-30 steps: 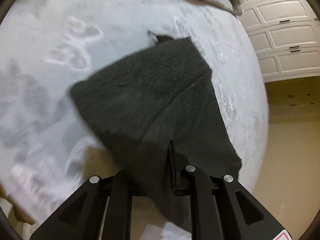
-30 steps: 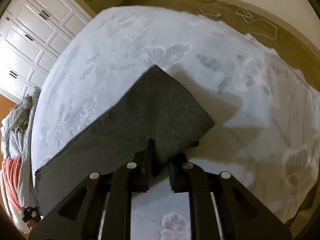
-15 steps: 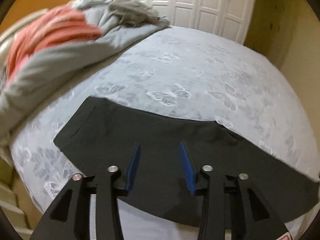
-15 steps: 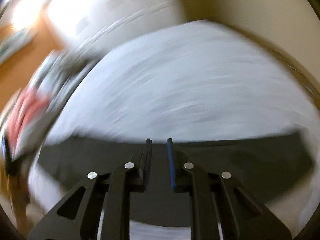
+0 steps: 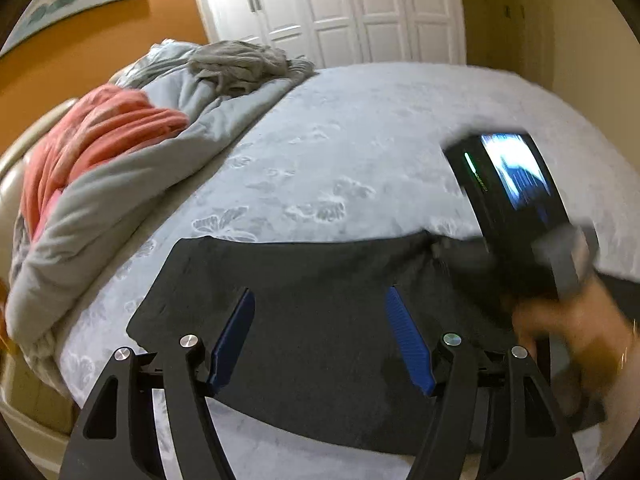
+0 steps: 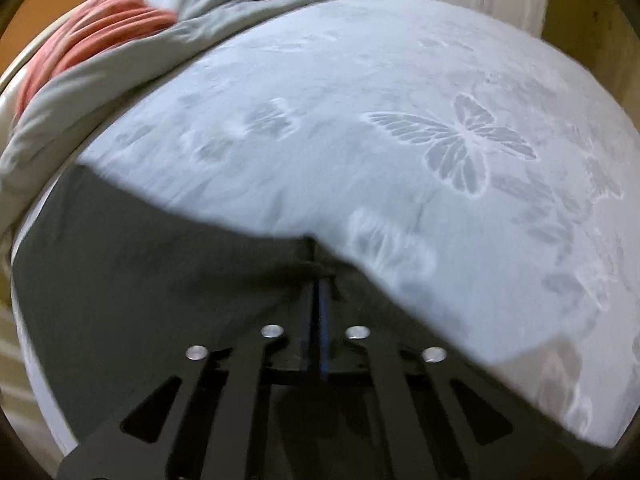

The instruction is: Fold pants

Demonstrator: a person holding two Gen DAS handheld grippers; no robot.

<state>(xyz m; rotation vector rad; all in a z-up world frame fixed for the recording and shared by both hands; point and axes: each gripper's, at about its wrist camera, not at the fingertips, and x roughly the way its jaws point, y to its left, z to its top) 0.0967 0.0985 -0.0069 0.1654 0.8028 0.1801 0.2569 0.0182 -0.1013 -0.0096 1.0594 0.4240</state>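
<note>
Releasing after the fold, right tool pinching the far edge

Changed since a second back: the pants were hanging bunched from both tools, one end lifted off the bed; now they lie as a flat dark band across the near side of the bed, running from about 9 o'clock to 3 o'clock in the left wrist view. Reads as one lengthwise fold laid down, with further folds likely to come.

Left gripper: jaws have just been opening and now stand wide, blue pads clear of the cloth, nothing between them but the fabric lying below. It was clamped on cloth a second ago. It looks forward and down over the band's middle.

Right gripper: jaws have just been closing and are now together at the pants' far edge, at 12 o'clock from the tool. A small ridge of dark cloth is raised at the tips; judged a pinch on that edge, though blur hides the contact.

The person's hand with the right tool shows blurred at 3 o'clock in the left view.

Crumpled bedding sits at 10 o'clock, well apart from the pants.
</note>
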